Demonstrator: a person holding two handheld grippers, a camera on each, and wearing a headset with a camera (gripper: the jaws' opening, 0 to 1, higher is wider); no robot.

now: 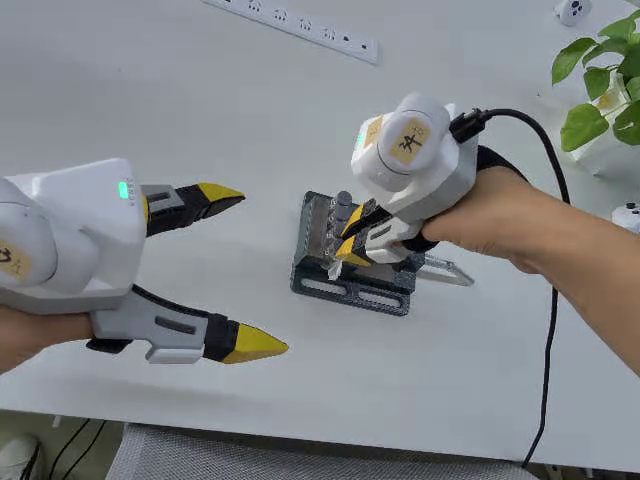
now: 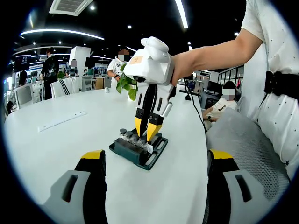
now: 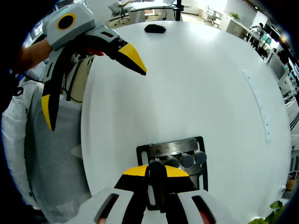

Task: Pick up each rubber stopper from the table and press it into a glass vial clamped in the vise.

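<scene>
The right gripper (image 1: 348,242) sits just right of centre in the head view, pointing down onto the vise (image 1: 330,285). The vise is a dark grey block standing on the white counter (image 1: 200,100). In the right gripper view its fingers (image 3: 135,171) rise from the bottom edge, drawn almost together, with a dark rubber stopper (image 3: 156,169) pinched between the yellow tips. That stopper lies at the left end of a row of glass vials (image 1: 325,232) clamped in the vise. The other vials in the row, to its right in that view, already carry grey stoppers (image 3: 187,160).

The left gripper (image 1: 265,272) hangs at the left of the head view, well apart from the vise and above the counter. Its fingers (image 1: 215,195) are spread wide and have hold of nothing. In the left gripper view, the vise and the right gripper stand in the middle of the frame, between its two yellow-tipped fingers.

A white power strip (image 1: 300,24) lies along the top edge of the head view. A green plant (image 1: 600,70) stands in the upper right corner. A black cable (image 1: 550,300) runs from the right gripper down the right side of the frame.
</scene>
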